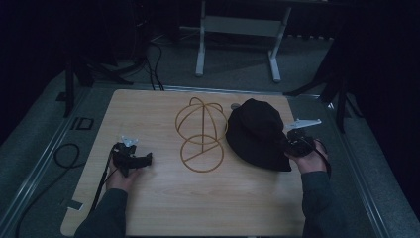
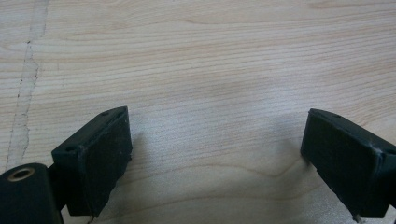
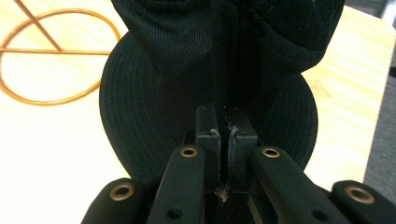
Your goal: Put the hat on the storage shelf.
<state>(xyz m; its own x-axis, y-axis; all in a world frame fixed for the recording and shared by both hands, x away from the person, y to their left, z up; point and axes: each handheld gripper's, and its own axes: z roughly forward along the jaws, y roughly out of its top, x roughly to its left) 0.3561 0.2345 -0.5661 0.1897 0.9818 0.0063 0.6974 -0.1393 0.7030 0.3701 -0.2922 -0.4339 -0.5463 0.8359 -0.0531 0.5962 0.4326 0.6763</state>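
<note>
A black bucket hat (image 1: 257, 133) lies on the wooden table (image 1: 163, 203) at the right, beside a gold wire hat stand (image 1: 200, 133) in the middle. My right gripper (image 1: 293, 141) is at the hat's right edge. In the right gripper view its jaws are closed on the hat (image 3: 210, 79) fabric, with the brim spread beneath the right gripper (image 3: 227, 122). The stand's ring base (image 3: 51, 56) lies to the left there. My left gripper (image 1: 143, 159) rests low over bare wood at the left, and the left gripper (image 2: 215, 140) stands open with nothing between its fingers.
A small grey round object (image 1: 235, 105) sits at the table's far edge behind the hat. Cables (image 1: 67, 156) trail off the table's left side. A white frame (image 1: 237, 34) stands on the floor beyond the table.
</note>
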